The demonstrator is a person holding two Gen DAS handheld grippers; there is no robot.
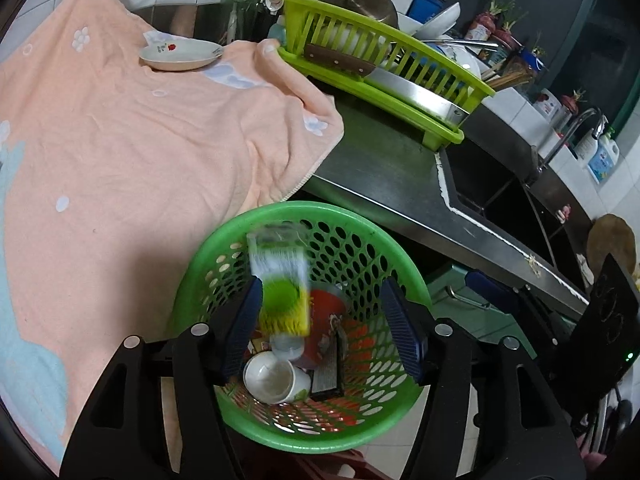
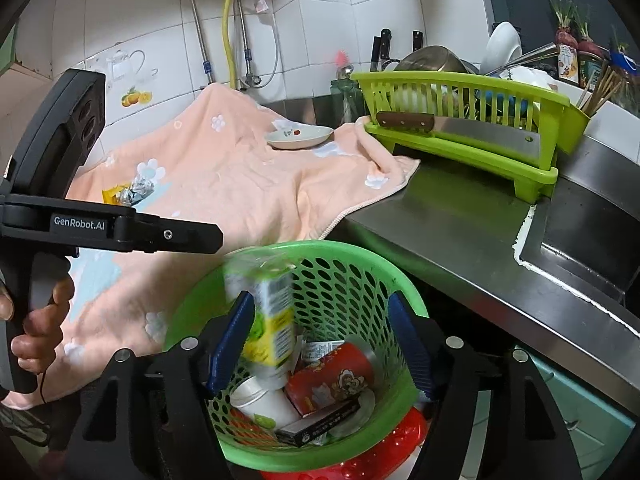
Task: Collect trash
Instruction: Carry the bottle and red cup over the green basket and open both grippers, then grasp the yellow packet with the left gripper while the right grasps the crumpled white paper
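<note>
A green perforated basket [image 1: 380, 240] [image 2: 360, 252] stands below the counter edge. It holds a white paper cup [image 1: 272, 376] [image 2: 264, 400], a red can [image 2: 332, 376] and a dark flat box [image 2: 320, 424]. A clear bottle with a green-yellow label [image 1: 280, 280] [image 2: 268, 312], blurred, is over the basket beside each view's left pad, with no pad pressing on it. My left gripper [image 1: 322, 284] and right gripper [image 2: 320, 298] both hang open above the basket. A yellow and silver wrapper [image 2: 128, 192] lies on the peach towel [image 2: 224, 168].
A small plate [image 1: 180, 56] [image 2: 300, 136] rests on the towel. A lime dish rack [image 1: 384, 64] [image 2: 460, 120] carrying a cleaver stands on the steel counter [image 2: 448, 216], with the sink [image 2: 580, 240] to its right. A hand [image 2: 36, 320] holds the left gripper's handle.
</note>
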